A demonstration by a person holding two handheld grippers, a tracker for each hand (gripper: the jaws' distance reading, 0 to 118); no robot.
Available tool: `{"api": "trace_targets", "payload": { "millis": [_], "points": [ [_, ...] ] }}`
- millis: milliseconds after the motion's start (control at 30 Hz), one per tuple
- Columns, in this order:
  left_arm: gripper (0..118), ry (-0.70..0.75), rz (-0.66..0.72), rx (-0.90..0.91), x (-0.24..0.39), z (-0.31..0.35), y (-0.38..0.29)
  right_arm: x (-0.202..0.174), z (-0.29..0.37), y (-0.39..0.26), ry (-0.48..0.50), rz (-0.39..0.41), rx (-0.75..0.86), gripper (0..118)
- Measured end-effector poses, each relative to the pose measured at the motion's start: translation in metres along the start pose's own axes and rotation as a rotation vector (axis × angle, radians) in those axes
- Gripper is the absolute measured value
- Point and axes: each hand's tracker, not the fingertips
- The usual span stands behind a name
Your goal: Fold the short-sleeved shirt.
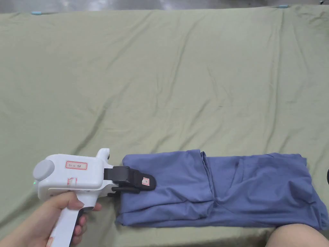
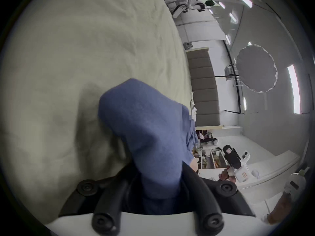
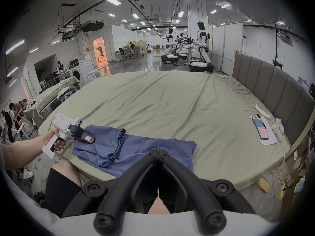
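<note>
The blue short-sleeved shirt [image 1: 221, 189] lies folded into a long band along the near edge of the bed [image 1: 160, 80], in the lower half of the head view, running from centre to the right border. Its left part is doubled over, with a rounded fold edge crossing the band near the middle. The bed carries a wrinkled pale green sheet [image 3: 170, 100].

The left tongs [image 1: 141, 185] sit in the lower left of the head view, held by a hand [image 1: 61, 209] wrapped around the white pistol-style grip. Their black jaws reach onto the left end of the shirt. In the left gripper view, blue cloth [image 2: 153, 137] runs straight down between the 2 jaws, which press against it on both sides, so they are clamped on that end of the shirt (the cloth rises from them as a raised hump against the sheet).

The right tongs [image 3: 158, 152] show at the bottom centre of the right gripper view, their jaws brought together with tips touching and nothing between them; they hover above the shirt's right half, near the bed's edge. In the left gripper view the same right tongs appear small at lower right, held in a hand off the bed.

A bare knee [image 1: 298, 236] pokes in at the lower right of the head view. In the right gripper view, a phone [image 3: 260, 129] rests on a sheet of paper [image 3: 271, 141] at the right, beside the padded grey headboard [image 3: 272, 79]. White humanoid robots [image 3: 202, 40] stand in the hall beyond the bed, upper centre.
</note>
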Motion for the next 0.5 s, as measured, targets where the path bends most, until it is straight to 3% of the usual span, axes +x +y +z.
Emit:
{"api": "trace_targets", "payload": {
  "millis": [67,233,300,400,500],
  "points": [
    [8,0.074,-0.069,0.038,0.013,0.009,-0.001,-0.001,0.001,-0.001,-0.001,-0.001,-0.001,0],
    [8,0.088,-0.127,0.048,0.038,0.049,-0.01,-0.006,0.001,-0.001,0.025,0.013,-0.002,0],
    [8,0.269,-0.218,0.077,0.042,0.077,-0.008,-0.007,0.001,0.0,0.031,0.027,0.006,0],
    [8,0.378,-0.105,0.103,0.041,0.121,-0.003,-0.003,0.002,-0.001,0.041,0.036,0.022,0],
    [8,0.53,-0.146,0.112,0.079,0.139,0.007,0.005,0.001,-0.005,0.078,0.022,0.036,0]
  ]
}}
